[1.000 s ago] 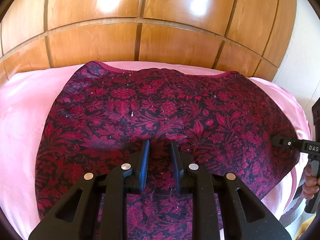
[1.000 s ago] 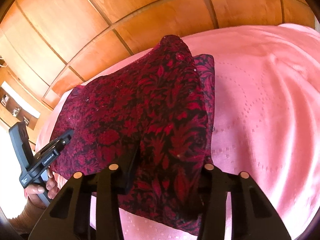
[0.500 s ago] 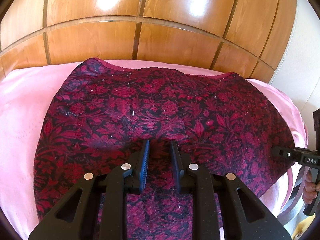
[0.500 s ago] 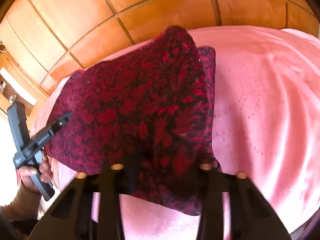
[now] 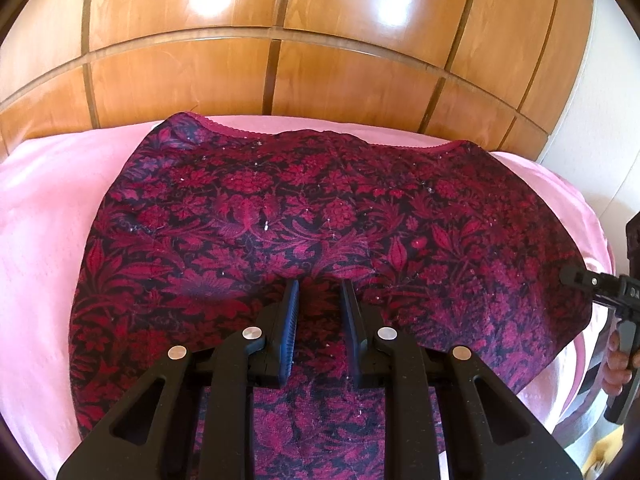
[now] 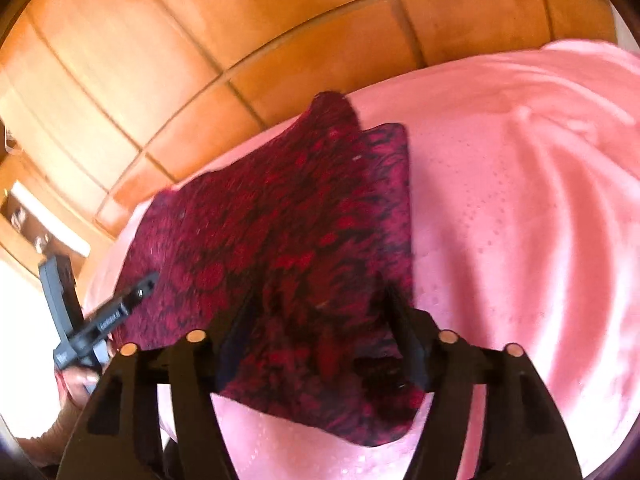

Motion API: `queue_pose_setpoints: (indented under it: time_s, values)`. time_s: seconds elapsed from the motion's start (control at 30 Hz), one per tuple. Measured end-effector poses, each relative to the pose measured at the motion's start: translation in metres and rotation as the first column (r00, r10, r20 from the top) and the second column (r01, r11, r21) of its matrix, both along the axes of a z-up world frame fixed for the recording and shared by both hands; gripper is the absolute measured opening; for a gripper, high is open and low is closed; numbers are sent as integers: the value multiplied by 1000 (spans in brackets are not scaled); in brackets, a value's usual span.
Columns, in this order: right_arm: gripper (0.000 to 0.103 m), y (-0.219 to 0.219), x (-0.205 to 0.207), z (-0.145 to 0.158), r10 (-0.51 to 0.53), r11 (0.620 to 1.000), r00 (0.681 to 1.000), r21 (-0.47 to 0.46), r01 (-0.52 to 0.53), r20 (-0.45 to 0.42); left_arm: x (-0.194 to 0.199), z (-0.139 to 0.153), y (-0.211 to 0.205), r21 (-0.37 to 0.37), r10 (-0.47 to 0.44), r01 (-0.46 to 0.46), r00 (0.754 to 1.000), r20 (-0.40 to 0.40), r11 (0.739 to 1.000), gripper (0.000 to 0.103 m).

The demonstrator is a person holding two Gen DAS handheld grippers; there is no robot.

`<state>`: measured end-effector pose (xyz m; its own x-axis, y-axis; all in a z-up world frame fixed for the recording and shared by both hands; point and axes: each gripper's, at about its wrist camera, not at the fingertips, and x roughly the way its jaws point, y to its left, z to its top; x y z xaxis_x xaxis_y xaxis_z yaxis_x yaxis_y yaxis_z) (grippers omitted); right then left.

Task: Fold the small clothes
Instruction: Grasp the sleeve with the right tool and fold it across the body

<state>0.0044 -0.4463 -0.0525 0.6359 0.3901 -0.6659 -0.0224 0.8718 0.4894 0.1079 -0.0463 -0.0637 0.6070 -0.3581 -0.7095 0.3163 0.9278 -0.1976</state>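
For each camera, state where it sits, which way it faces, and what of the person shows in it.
Left wrist: sits on the left gripper, looking forward and down over the floral garment toward the wood panelling; a hand holding the right gripper shows at the right edge.
Right wrist: sits on the right gripper, whose jaws are opening with cloth between them, looking along the garment's side; a hand holding the left gripper shows at lower left.
Shared: garment, pink sheet, panelling.

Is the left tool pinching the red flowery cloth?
Touching. In the left wrist view, the left tool is nearly shut, and a raised fold of the red flowery cloth fills the narrow gap between its fingers.
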Motion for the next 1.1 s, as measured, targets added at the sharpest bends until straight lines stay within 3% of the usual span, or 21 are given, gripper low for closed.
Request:
queue_pose_setpoints:
  time_s: [0.13, 0.17, 0.23, 0.3, 0.4, 0.5, 0.57, 0.7, 0.73, 0.83, 0.97, 1.1]
  values:
    - [67, -1, 12, -13, 60, 998, 997, 26, -58, -47, 1, 0, -2, 8, -8, 8, 1000, 0, 1000, 20]
    - [63, -2, 12, -12, 74, 996, 996, 45, -72, -52, 2, 0, -2, 7, -8, 8, 1000, -1, 1000, 20]
    - [36, -1, 11, -4, 103, 992, 993, 73, -99, -54, 2, 1, -2, -2, -9, 9, 1000, -4, 1000, 20]
    - [26, 4, 6, 4, 114, 992, 992, 54, -111, -57, 1, 0, -2, -9, -6, 5, 1000, -5, 1000, 20]
    - [19, 14, 2, 22, 113, 990, 993, 93, -109, -34, 2, -2, 1, -28, 2, -2, 1000, -10, 1000, 20]
    - [11, 38, -1, 57, 168, 971, 984, 162, -175, 59, 2, -2, 6, -65, 4, -5, 1000, -21, 998, 20]
    - [11, 79, -1, 87, 236, 967, 964, 73, -246, 123, 3, -2, 11, -106, 5, -9, 999, -37, 994, 20]
    - [11, 142, 16, 104, 327, 945, 935, -49, -323, 140, 4, -2, 21, -174, 7, -16, 999, -52, 985, 20]
    - [11, 154, 20, 105, 325, 944, 937, -98, -314, 128, 4, -3, 22, -189, 12, -23, 998, -61, 982, 20]
    - [11, 145, 24, 102, 286, 955, 952, -117, -274, 107, 3, -4, 21, -189, 9, -20, 998, -58, 982, 20]
    - [12, 78, 7, 82, 112, 990, 992, -94, -106, 55, 4, -6, 22, -188, -5, -6, 999, -54, 982, 20]
    - [15, 34, -8, 45, -13, 999, 999, -46, 12, -33, 5, -6, 21, -171, -18, 8, 998, -56, 985, 20]
